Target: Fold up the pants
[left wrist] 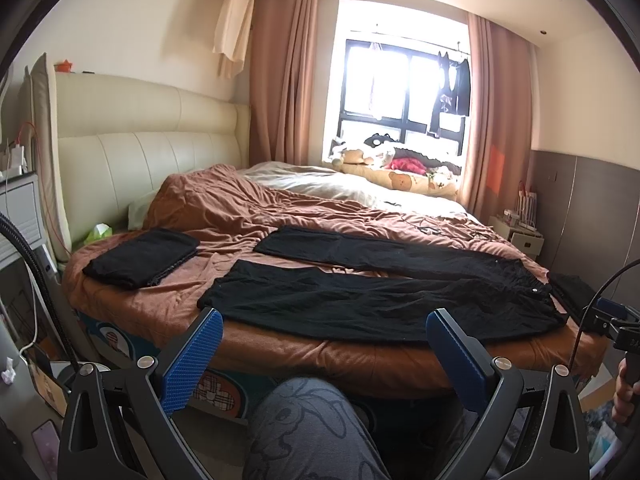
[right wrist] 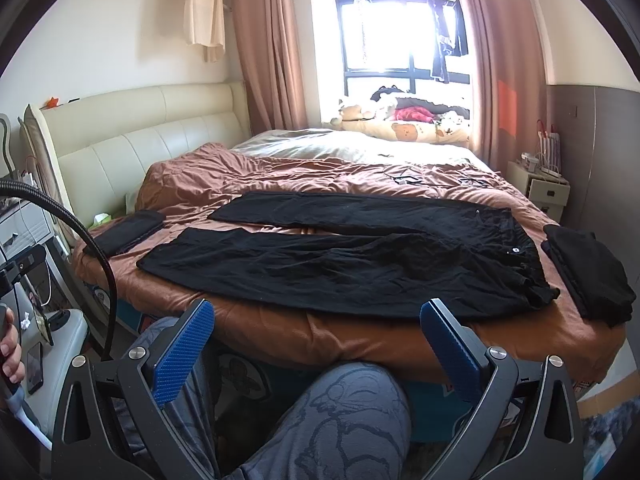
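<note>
Black pants [left wrist: 360,300] lie spread flat on the brown bedspread [left wrist: 224,216], legs pointing left, waistband with a small button at the right. The right wrist view shows the same pants [right wrist: 340,268] the same way. My left gripper [left wrist: 324,328] is open, its blue pads wide apart, held off the bed's near edge with nothing between them. My right gripper [right wrist: 316,320] is open too, short of the bed edge, below the pants. Neither touches the cloth.
A folded black garment [left wrist: 144,256] lies at the bed's left, another folded black pile [right wrist: 588,276] at the right corner. A person's knee in grey patterned trousers [right wrist: 344,420] is below the grippers. Cream headboard [left wrist: 140,160] at left, bedside cabinet [right wrist: 540,188] at right, cable hose [right wrist: 96,248].
</note>
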Demonstrator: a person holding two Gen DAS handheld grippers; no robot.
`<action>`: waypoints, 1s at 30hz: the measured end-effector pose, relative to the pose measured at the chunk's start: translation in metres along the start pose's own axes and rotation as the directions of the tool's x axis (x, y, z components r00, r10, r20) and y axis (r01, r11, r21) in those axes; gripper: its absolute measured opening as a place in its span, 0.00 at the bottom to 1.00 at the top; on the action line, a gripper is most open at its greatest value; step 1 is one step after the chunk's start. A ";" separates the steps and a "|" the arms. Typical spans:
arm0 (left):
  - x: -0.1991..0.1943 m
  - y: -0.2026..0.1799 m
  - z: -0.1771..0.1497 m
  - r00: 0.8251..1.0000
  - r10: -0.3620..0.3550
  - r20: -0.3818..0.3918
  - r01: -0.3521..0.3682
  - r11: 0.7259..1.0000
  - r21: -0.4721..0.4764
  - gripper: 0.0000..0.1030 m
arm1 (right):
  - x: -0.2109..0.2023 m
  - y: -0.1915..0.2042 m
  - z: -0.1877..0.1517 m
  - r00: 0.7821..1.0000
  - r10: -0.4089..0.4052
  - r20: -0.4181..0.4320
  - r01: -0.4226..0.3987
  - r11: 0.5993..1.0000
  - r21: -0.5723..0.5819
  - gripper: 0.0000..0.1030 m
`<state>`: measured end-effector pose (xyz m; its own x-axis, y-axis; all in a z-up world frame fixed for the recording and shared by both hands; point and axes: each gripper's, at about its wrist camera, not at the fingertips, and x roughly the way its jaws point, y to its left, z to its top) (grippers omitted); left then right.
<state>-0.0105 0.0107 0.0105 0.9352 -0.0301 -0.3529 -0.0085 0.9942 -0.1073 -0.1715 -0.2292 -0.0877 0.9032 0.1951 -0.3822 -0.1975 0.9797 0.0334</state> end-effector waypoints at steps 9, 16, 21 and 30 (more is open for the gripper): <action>0.036 0.004 -0.010 0.998 0.003 -0.059 -0.004 1.000 -0.004 1.00 | 0.019 -0.007 -0.003 1.000 -0.015 -0.028 0.015 1.000 0.007 1.00; 0.074 0.012 -0.016 0.991 0.009 -0.133 -0.012 1.000 -0.023 1.00 | 0.041 -0.015 0.003 0.997 -0.031 -0.065 0.034 0.998 0.044 1.00; 0.100 0.019 -0.020 0.983 0.015 -0.184 -0.022 0.999 -0.037 1.00 | 0.055 -0.015 0.009 0.995 -0.045 -0.084 0.049 0.998 0.050 1.00; 0.149 0.032 -0.029 0.960 0.016 -0.279 -0.038 0.997 -0.073 1.00 | 0.090 -0.022 0.014 0.988 -0.065 -0.139 0.076 0.995 0.071 1.00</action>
<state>0.1182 0.0348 -0.0720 0.7987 -0.0422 -0.6002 -0.0697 0.9843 -0.1620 -0.0806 -0.2324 -0.1097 0.8526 0.1226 -0.5080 -0.1010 0.9924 0.0700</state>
